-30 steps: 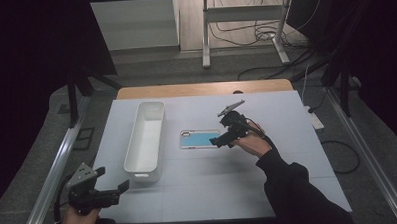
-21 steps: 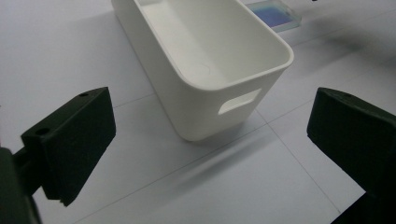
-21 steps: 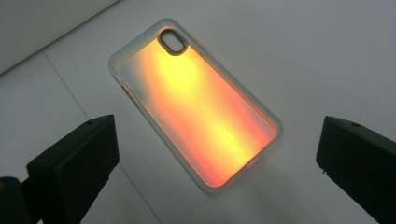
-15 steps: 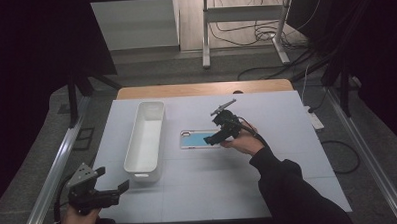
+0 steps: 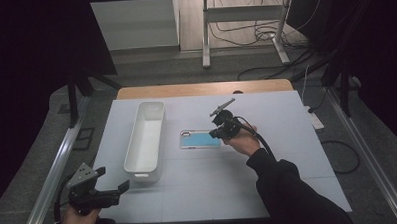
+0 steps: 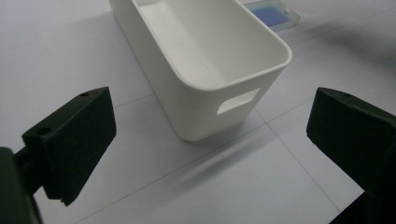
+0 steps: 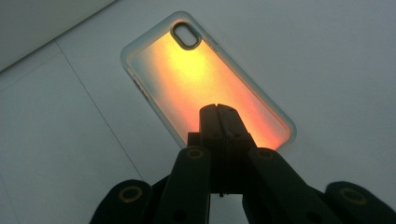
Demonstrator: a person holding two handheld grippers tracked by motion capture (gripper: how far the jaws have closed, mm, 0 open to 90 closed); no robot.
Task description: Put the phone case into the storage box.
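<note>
A clear-rimmed phone case (image 5: pixel 200 140) lies flat mid-table; it looks teal from above and glows orange in the right gripper view (image 7: pixel 201 79). My right gripper (image 5: pixel 215 134) is at the case's right end. Its jaws have just been closing and now stand shut (image 7: pixel 218 112), tips together over the case's near end with nothing seen between them. A long white bin (image 5: pixel 146 136) stands left of the case and has nothing in it (image 6: pixel 205 51). My left gripper (image 5: pixel 113 178) is held at the table's front left corner, open (image 6: pixel 210 140) and facing the bin's near end.
The white table (image 5: pixel 288 154) has a wooden strip (image 5: pixel 200 89) along its far edge. Metal rails (image 5: pixel 54 182) run along both sides. Cables and a stand's legs lie on the floor beyond. The case's corner (image 6: pixel 273 11) peeks out past the bin in the left gripper view.
The right gripper moved left and lower onto the case's right end, and its jaws closed. The left gripper stayed where it was.
</note>
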